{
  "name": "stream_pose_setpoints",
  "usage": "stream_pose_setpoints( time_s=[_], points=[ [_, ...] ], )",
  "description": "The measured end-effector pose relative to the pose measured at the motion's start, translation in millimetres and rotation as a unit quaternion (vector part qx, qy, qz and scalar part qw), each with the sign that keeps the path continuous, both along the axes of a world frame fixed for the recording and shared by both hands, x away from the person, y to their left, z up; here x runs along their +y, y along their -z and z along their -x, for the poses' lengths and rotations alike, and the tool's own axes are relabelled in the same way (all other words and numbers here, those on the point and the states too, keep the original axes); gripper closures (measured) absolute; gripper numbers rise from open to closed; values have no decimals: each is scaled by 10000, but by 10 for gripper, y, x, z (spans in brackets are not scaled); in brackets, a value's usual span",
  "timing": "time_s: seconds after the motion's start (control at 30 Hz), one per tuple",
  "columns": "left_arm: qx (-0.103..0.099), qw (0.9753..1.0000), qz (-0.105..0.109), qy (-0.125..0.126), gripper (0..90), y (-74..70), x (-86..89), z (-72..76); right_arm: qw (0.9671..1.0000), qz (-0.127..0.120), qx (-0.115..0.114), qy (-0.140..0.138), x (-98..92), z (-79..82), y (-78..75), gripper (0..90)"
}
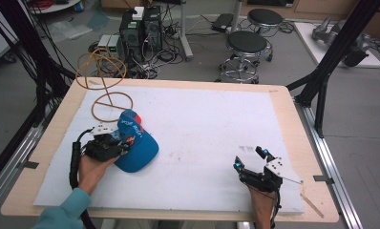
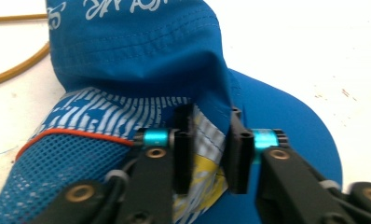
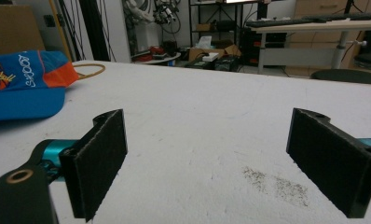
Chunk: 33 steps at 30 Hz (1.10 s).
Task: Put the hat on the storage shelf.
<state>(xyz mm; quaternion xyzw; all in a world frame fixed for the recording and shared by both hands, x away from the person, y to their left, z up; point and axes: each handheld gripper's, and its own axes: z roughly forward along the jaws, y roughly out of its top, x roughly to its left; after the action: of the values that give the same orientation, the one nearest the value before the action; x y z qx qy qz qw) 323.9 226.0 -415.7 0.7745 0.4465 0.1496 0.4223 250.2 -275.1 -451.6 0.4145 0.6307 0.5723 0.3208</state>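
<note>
While clamped on cap [image 2: 141, 51] fabric, left hand-held gripper [image 2: 210, 151] (right hand-held gripper [image 3: 221, 163] wide apart).

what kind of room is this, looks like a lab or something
Most likely a robotics or data-collection lab. Desktop computer towers sit on the floor amid tangled cables, black rig frames flank the white-covered table, and rolling stools stand behind it.

cap [image 1: 136, 143]: we see blue, with orange, white letters, and white stripes
cord [image 1: 104, 81]: we see yellow-brown
mat [image 1: 202, 133]: we see white
pads [image 3: 102, 161]: we see black
</note>
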Motion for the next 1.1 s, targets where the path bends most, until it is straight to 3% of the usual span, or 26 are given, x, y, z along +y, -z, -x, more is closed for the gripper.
stream_pose_setpoints(
  time_s=[0.17, 0.5, 0.63, 1.1],
  points=[
    [-112, 9999, 84, 14, 866, -35, -11, 24, 10000, -8, -3, 1, -1, 0, 0, 112],
    [-223, 9995, 166, 147, 876, -245, 6, 37, 10000, -25, 7, 5, 0, 1, 0, 112],
    [-286, 9990, 312, 130, 877, -397, 61, 25, 10000, -24, 5, 6, -1, 0, 0, 112],
    [-851, 9956, 355, 182, 877, -1015, 232, 45, 10000, -36, 14, 5, -1, 1, 0, 112]
  ],
)
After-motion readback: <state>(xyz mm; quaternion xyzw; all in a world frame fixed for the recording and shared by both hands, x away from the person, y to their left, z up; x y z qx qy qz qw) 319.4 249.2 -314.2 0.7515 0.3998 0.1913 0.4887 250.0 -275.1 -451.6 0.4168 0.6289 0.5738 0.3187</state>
